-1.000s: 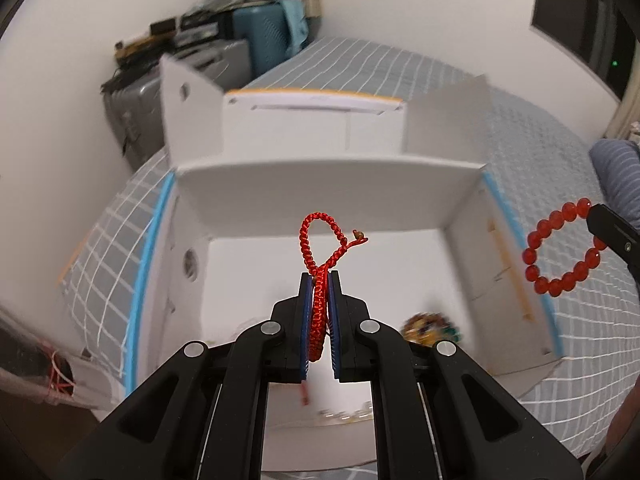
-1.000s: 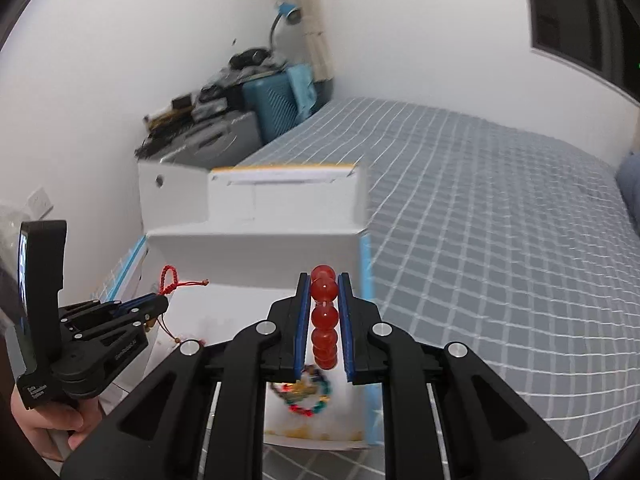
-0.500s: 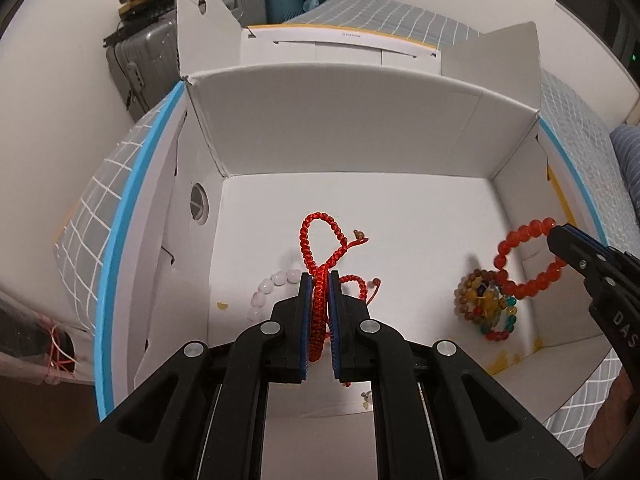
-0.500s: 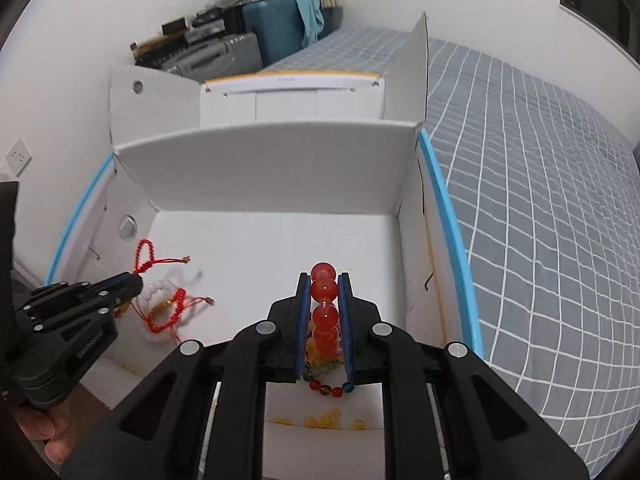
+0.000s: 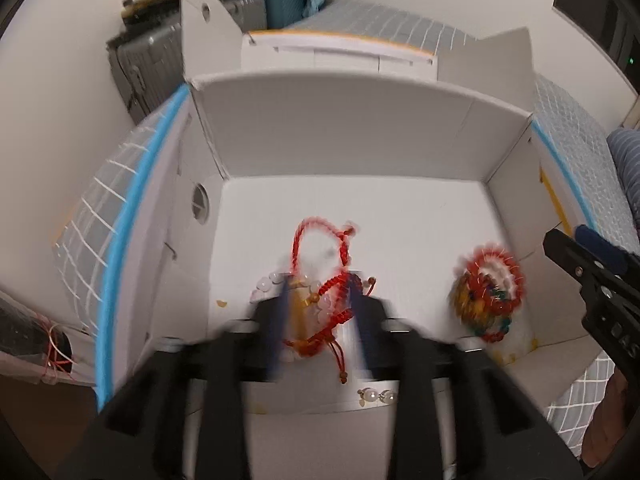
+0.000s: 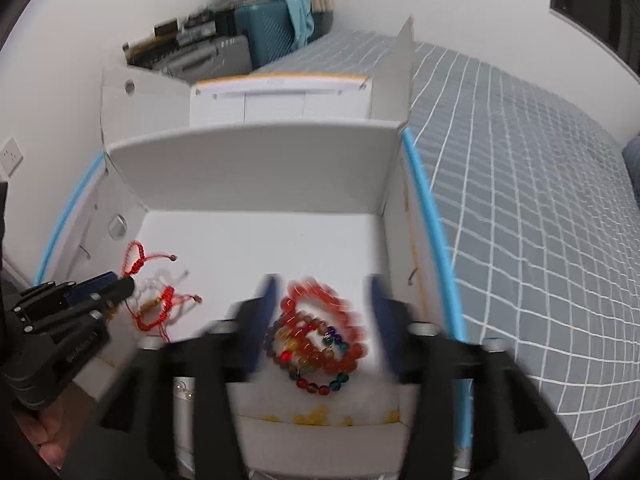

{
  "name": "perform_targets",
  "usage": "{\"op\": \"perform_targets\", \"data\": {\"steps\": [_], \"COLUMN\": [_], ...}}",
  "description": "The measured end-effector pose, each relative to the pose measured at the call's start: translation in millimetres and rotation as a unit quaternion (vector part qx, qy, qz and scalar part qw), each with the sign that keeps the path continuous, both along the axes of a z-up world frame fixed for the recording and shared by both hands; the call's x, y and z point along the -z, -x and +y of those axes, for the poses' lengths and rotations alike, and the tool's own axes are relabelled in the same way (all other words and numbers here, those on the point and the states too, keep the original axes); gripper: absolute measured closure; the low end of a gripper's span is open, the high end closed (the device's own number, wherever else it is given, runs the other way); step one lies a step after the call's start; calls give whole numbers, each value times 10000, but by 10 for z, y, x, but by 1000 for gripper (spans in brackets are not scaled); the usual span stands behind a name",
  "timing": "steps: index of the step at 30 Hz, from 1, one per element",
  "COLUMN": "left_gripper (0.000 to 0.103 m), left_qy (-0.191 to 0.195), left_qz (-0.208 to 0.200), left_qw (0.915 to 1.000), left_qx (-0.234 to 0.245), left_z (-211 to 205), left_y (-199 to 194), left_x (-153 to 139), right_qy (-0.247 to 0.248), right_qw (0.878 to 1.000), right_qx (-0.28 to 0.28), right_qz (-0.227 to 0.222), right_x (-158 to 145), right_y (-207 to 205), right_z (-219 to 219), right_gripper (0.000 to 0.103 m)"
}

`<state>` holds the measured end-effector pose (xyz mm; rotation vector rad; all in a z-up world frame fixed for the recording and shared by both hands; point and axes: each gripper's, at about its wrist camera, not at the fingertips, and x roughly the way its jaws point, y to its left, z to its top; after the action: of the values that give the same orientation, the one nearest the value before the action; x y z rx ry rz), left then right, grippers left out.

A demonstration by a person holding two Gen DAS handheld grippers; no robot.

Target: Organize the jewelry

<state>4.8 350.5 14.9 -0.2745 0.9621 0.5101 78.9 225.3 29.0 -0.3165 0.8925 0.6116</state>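
Both grippers hover over an open white cardboard box [image 5: 360, 128] on a bed. My left gripper [image 5: 318, 320] is open; the red braided cord bracelet [image 5: 320, 240] lies loose on the box floor just beyond its fingers, beside another red cord bracelet [image 5: 328, 320] and white beads [image 5: 268, 284]. My right gripper [image 6: 322, 320] is open; the red bead bracelet [image 6: 340, 320] lies between its fingers on top of a multicoloured bead bracelet [image 6: 316, 368]. Both views are motion-blurred.
The box's flaps stand up at the back and sides [image 6: 256, 168]. Grey checked bedding [image 6: 520, 200] surrounds it. Suitcases [image 6: 260, 28] stand against the far wall. Small pearl pieces [image 5: 376, 394] lie at the box's near edge.
Both grippers have opened. The red cord bracelet dropped from the left one and the red bead bracelet from the right one onto the box floor.
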Motion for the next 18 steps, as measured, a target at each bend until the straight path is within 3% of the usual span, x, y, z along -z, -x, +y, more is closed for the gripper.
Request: {"op": "perform_targets", "data": {"steps": [2, 4, 6, 11, 18], "left_gripper": [32, 25, 11, 6, 6], "left_qy": [-238, -433, -561, -616, -785], "left_qz": [-205, -408, -608, -920, -988], "left_qw": [9995, 9982, 9966, 9938, 9920], "left_qx": [-18, -23, -18, -3, -22], "left_z": [-89, -206, -301, -468, -629], "left_y": [71, 184, 298, 581, 891], "left_x": [-119, -253, -355, -460, -374], "right_qy": [-90, -260, -403, -592, -688], "right_qw": [9999, 9992, 9981, 9940, 9931], "right_qx": [-10, 41, 71, 98, 55], "right_qz": [-140, -313, -470, -916, -948], "right_x": [-94, -230, -316, -404, -287], "right_y": [49, 120, 193, 458, 712], "right_z": [-66, -180, -284, -540, -736], "right_gripper": [35, 19, 13, 8, 8]}}
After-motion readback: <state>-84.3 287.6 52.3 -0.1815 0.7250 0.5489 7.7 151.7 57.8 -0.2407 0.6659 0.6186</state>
